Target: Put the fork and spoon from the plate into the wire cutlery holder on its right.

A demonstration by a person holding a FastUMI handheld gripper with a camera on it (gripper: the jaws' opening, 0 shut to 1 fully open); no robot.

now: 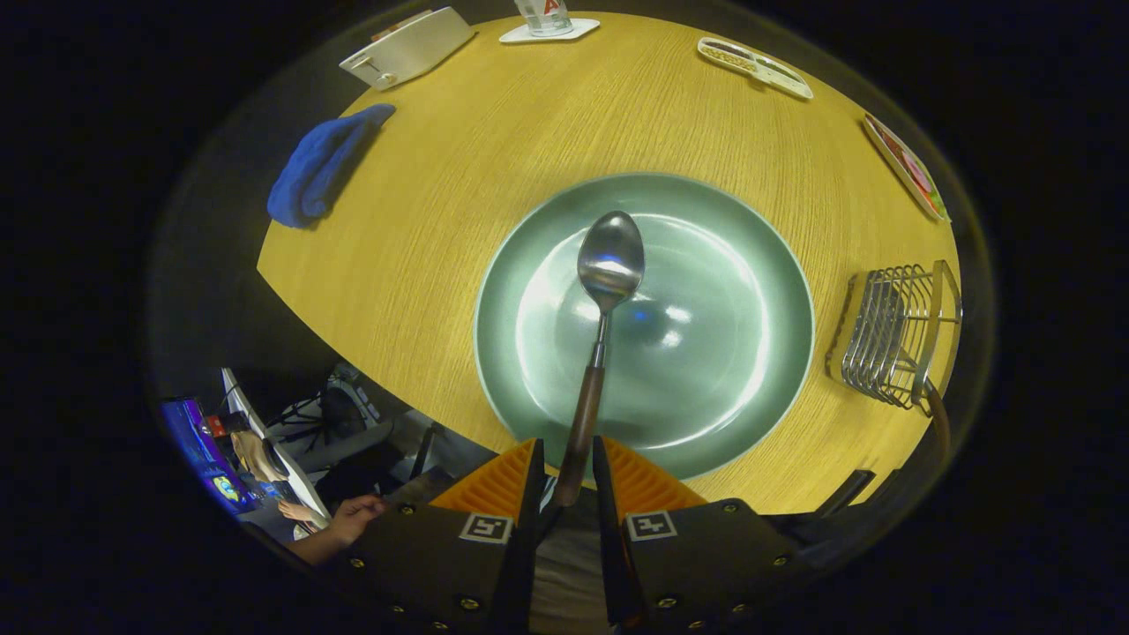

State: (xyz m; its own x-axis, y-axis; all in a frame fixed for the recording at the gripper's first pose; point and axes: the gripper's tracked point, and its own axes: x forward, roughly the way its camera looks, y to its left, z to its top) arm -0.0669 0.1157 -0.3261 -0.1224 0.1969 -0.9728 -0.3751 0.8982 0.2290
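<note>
Two fingers of our gripper (564,481) are clamped on the brown wooden handle of the spoon (609,265), one finger pressing each side of it. The spoon sticks straight out ahead of the fingers, handle running up to a thin metal neck and then the shiny bowl, which faces us over the middle of the plate (758,379). We can't really tell whether the spoon's bowl is touching the plate or hanging just above it.

That plate is a big round pale-green glossy one, sitting on the yellowish wood table (459,203) just beyond the fingers, and we see nothing lying in it besides the spoon over it. The wire cutlery holder (891,335) stands to the right of the plate, apart from it, close to the table's edge. Something with a brown handle pokes out at the holder's lower corner, but we can't make out what it is.

Further back on the table: a blue cloth (322,168) bunched up off to the left of the plate, a white toaster (407,46) beyond it, a clear glass (544,13) on a white coaster at the far side, and a white tray-looking thing (754,66) to the right of that. A flat colourful item (908,168) lies at the far right edge.

Below the table edge on the left, a person's hand (353,516) is visible near some screens.
</note>
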